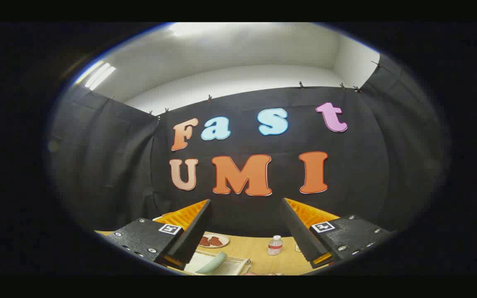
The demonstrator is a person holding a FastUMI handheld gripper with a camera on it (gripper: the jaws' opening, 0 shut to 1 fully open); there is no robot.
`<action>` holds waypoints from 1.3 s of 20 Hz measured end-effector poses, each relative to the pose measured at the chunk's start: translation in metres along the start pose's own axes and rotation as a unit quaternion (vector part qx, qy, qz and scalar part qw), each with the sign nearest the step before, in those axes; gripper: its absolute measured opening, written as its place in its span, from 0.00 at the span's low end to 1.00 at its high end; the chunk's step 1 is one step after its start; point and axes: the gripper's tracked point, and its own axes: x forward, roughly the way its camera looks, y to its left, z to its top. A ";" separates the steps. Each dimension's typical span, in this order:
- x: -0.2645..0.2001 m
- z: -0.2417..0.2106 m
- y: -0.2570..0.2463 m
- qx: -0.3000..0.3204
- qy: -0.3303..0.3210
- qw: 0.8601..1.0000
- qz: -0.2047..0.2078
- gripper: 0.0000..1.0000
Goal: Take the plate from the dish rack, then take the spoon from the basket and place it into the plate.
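Gripper (246, 207) held high, fingers spread wide, holding nothing.
Risk: pale curved plate (215, 263) in white dish rack (238, 261) on the wooden table (259, 252) sits low beneath the fingers; a blind descent could strike the small plastic bottle (275, 245).

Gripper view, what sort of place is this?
Probably a recording booth staged for kitchen chores, not a real kitchen: black cloth walls clipped up around a wooden table holding a small bottle and a plate of food. The hand-held gripper hangs open above the table, gripping nothing.
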 end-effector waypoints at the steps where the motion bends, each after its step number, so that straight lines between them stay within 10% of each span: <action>1: 0.000 0.002 0.002 -0.001 -0.002 1.000 0.002 0.98; 18: -0.010 0.000 0.025 -0.005 0.013 1.000 0.024 0.98; 26: 0.002 -0.070 0.043 -0.001 0.137 0.990 0.041 0.98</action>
